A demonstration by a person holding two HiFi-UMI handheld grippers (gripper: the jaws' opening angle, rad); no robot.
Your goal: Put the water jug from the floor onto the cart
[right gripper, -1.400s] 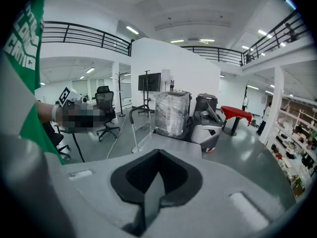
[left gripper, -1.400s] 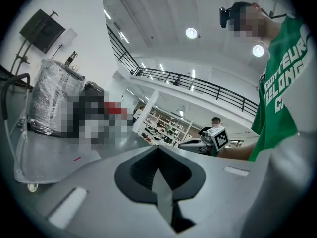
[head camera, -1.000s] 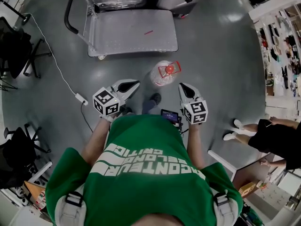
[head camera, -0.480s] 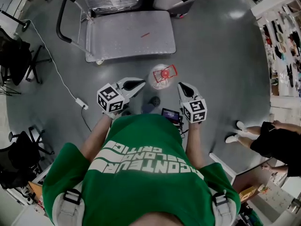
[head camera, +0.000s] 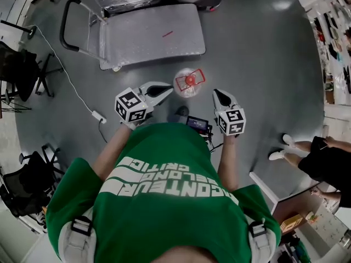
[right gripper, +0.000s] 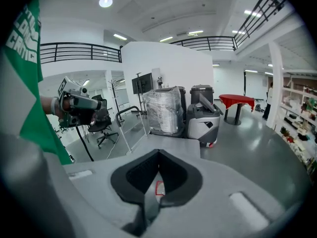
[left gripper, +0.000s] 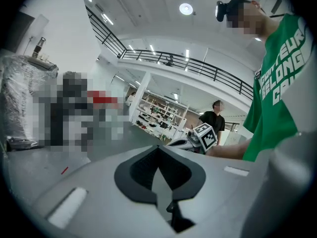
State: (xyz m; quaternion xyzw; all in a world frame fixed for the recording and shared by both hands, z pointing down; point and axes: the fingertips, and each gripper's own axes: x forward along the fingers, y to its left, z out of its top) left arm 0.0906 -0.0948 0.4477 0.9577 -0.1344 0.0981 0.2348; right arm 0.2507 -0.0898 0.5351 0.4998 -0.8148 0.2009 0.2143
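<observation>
Water jug on floor, just ahead, between left gripper and right gripper — both pinched shut, holding nothing. Open wide first, dip low, grab top tight — then lift onto cart.

The water jug is a clear, rounded bottle with a red cap and a red carry handle on top, seen from above. It stands upright on the grey floor, near the cart's closest edge but apart from it. The cart is a flat grey platform trolley with a black push handle standing at its left end. A small red mark lies on its deck.
</observation>
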